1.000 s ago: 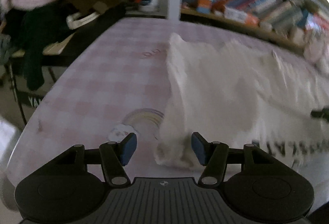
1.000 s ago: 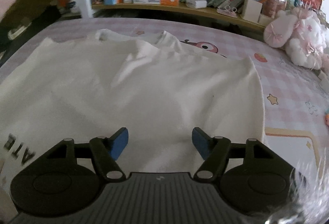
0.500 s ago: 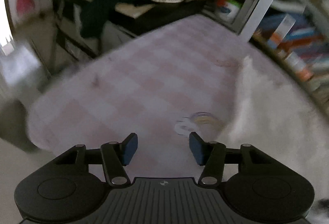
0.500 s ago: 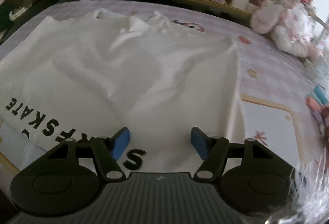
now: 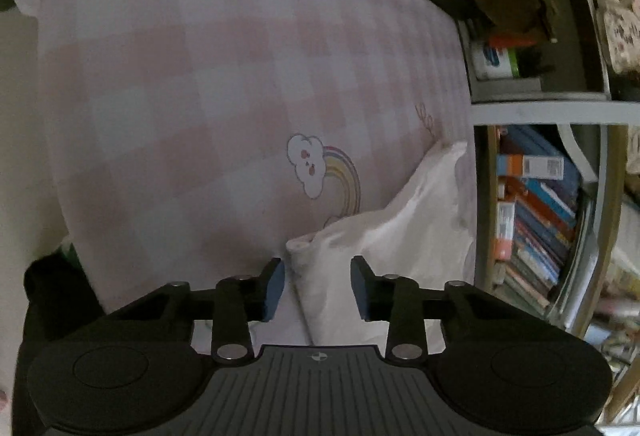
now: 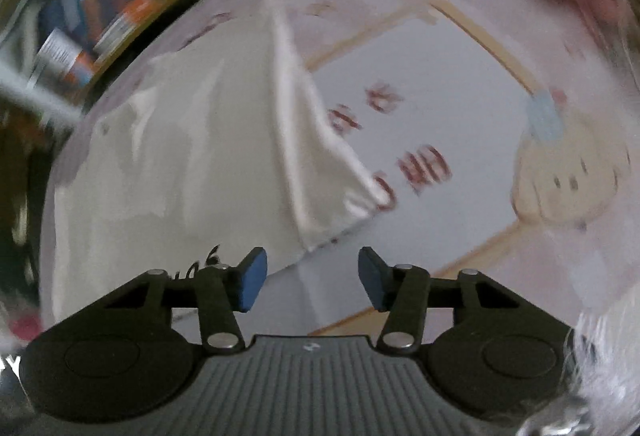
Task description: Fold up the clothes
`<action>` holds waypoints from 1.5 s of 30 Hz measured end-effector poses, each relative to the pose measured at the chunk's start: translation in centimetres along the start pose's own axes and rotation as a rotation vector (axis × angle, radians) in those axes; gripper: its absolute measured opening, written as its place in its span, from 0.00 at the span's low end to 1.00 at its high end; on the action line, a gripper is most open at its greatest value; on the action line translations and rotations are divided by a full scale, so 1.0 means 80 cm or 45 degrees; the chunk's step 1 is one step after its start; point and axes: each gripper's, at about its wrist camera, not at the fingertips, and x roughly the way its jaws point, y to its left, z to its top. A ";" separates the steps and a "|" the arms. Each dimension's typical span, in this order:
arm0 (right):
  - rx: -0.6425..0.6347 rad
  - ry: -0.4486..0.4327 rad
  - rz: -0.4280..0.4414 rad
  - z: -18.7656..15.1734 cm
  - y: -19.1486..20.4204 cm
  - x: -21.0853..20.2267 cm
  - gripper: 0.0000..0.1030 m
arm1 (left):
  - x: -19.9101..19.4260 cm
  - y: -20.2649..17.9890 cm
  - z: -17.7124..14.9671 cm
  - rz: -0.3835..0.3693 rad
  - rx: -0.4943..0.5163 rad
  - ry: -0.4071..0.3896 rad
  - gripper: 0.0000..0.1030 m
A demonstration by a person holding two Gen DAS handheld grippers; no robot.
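In the left wrist view, a bed covered by a pink checked sheet (image 5: 192, 84) is seen, with a cloud-and-rainbow print (image 5: 324, 176) near its middle. The left hand-held gripper (image 5: 318, 286) is held low over the sheet; its jaws have just been closing and are left partly apart, with a corner of the white garment (image 5: 404, 232) lying between the blue pads, which are not seen to press on it. A bookshelf (image 5: 536, 220) is seen at the right edge.

In the blurred right wrist view, the white garment (image 6: 192, 156) is spread on the bed, one corner pointing toward a printed panel with red characters (image 6: 424, 164). The right hand-held gripper (image 6: 312, 276) has also just been closing; its jaws stand partly open over the garment's edge, and nothing is gripped.
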 end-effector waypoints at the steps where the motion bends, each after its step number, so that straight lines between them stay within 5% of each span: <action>1: 0.068 0.001 0.027 0.001 -0.007 0.002 0.45 | 0.002 0.000 -0.001 -0.004 -0.009 -0.008 0.28; 7: 0.369 -0.089 0.106 0.013 -0.021 0.015 0.34 | 0.024 -0.002 0.006 -0.048 -0.076 -0.071 0.09; 9: 0.414 -0.120 0.126 0.019 -0.020 0.020 0.05 | 0.022 -0.019 0.008 -0.102 -0.035 -0.105 0.05; 16: 0.138 -0.352 0.320 0.046 0.039 -0.050 0.04 | -0.019 -0.096 0.000 -0.307 0.276 -0.176 0.04; 21: 0.115 -0.222 0.109 0.030 0.005 -0.020 0.04 | 0.000 -0.040 0.001 -0.071 0.284 -0.062 0.04; 25: -0.142 -0.177 -0.097 0.012 0.020 0.010 0.05 | 0.007 -0.021 -0.007 0.020 0.330 -0.038 0.06; 28: -0.282 -0.190 -0.192 0.009 0.044 0.009 0.09 | 0.007 -0.016 -0.004 0.012 0.299 -0.016 0.13; 31: -0.363 -0.254 -0.264 0.002 0.062 0.002 0.28 | 0.009 -0.006 0.000 -0.017 0.233 0.010 0.15; 39: -0.822 -0.438 -0.265 -0.029 0.136 -0.009 0.63 | 0.021 0.011 0.001 -0.091 0.100 0.015 0.16; 45: -1.040 -0.407 -0.125 -0.044 0.191 0.014 0.66 | 0.027 0.010 0.000 -0.108 0.044 0.011 0.17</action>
